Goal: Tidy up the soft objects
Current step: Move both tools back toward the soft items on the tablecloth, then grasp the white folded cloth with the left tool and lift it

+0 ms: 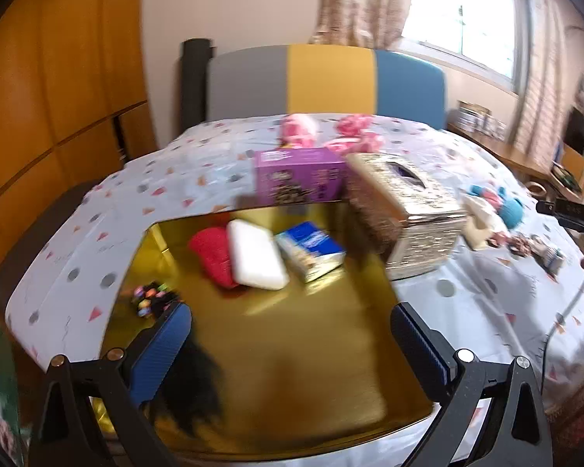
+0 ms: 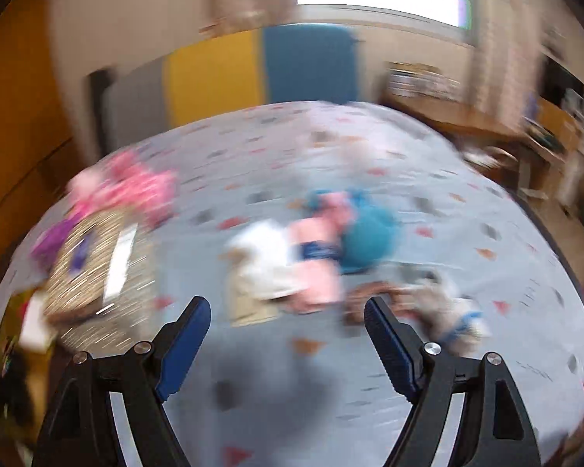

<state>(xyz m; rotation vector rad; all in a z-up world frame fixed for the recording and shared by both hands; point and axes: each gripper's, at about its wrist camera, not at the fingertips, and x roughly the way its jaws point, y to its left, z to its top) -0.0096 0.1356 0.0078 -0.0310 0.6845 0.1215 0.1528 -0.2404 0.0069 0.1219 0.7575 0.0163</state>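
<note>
So the gold tray (image 1: 331, 334) sits on the table (image 1: 78, 233), which has a white cloth with little triangles and dots. Using the tray as the reference: inside it toward the far side there's a red knit thing (image 1: 213, 255), a white pad (image 1: 256, 255) touching it on its right, then a blue-and-white packet (image 1: 311, 249) just beside that. Some small colourful bits (image 1: 148, 295) lie near the tray's left wall. A purple box (image 1: 298, 175) stands at the tray's far edge, and a shiny woven tissue box (image 1: 408, 210) sits at its far right corner. Pink fluffy stuff (image 1: 298, 128) is further back behind the tray.

Well off to the right of the tray is a blurry pile of soft things (image 2: 311, 249): white, pink and teal.

Left tool (image 1: 292, 350) hangs over the tray, jaws wide, nothing between them. Right tool (image 2: 288, 330) is spread wide too, empty, pointing at that pile.
</note>
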